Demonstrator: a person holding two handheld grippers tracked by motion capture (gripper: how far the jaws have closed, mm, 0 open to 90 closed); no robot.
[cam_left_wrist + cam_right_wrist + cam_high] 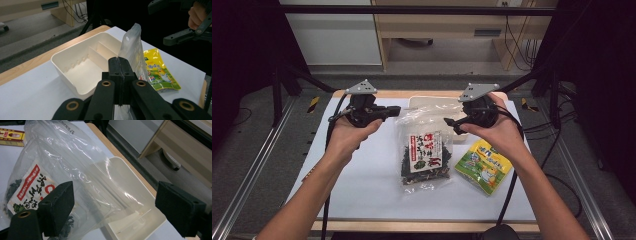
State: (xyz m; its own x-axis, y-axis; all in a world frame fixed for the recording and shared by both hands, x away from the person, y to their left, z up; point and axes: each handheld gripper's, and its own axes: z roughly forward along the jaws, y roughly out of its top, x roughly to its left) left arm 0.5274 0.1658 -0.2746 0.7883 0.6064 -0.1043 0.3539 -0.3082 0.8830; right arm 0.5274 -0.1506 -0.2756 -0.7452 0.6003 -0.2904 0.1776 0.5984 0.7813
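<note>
1. High view: you sit at a white desk (362, 190), one hand-held gripper in each hand. Between them lies a clear bag (426, 150) of dark dried seaweed with a red-and-white label. Behind it stands a cream tray (422, 101) with dividers. A yellow packet (484, 166) lies to the bag's right.

2. Your left hand-held gripper (394, 110) is clenched on the bag's clear top edge. In the left gripper view its jaws stand pressed together with the plastic (132, 50) rising out of them, the hang hole showing above.

3. Your right hand-held gripper (451, 123) is released. In the right gripper view its jaws stand wide apart, with the bag's empty upper part (75, 162) between them and untouched by either pad.

4. Progress, as a judgement: the work looks early. The bag is gripped at its top and partly lifted, while its filled lower end rests on the desk. Nothing lies in the tray.

5. What seems left: close your right hand-held gripper on the bag, raise it and set it in the tray. The yellow packet is untouched.

6. Position: the bag hangs from your left jaws, stretching toward you and to the right, just in front of the tray.
</note>
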